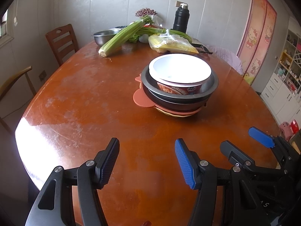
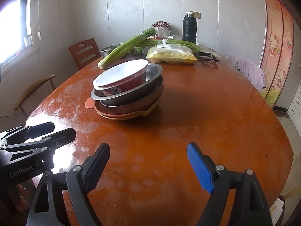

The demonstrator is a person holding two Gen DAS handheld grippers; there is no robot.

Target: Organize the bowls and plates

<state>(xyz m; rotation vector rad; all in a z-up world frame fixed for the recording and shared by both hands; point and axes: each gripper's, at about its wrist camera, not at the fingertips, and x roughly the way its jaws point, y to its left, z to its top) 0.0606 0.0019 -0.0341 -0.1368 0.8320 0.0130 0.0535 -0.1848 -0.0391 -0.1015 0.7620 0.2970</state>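
- While both tongs hang over the near tabletop (image 1: 79,101), nothing sits between their pads: the left tongs (image 1: 146,162) at lower centre of the left wrist view stand released, and so do the right tongs (image 2: 148,164) in the right wrist view.
- At centre frame, well apart from both, the stack (image 1: 178,94) is already nested: a white-lined paper bowl (image 1: 179,69) in a steel bowl (image 2: 131,88), over darker dishes and an orange plate (image 1: 140,98).
- Likely trouble: the paper bowl leans toward frame left in the right wrist view, so a nudge could tip it or shift the stack.
- Readable writing: "GenRobot.AI" at lower left; the bowl's label is too small.
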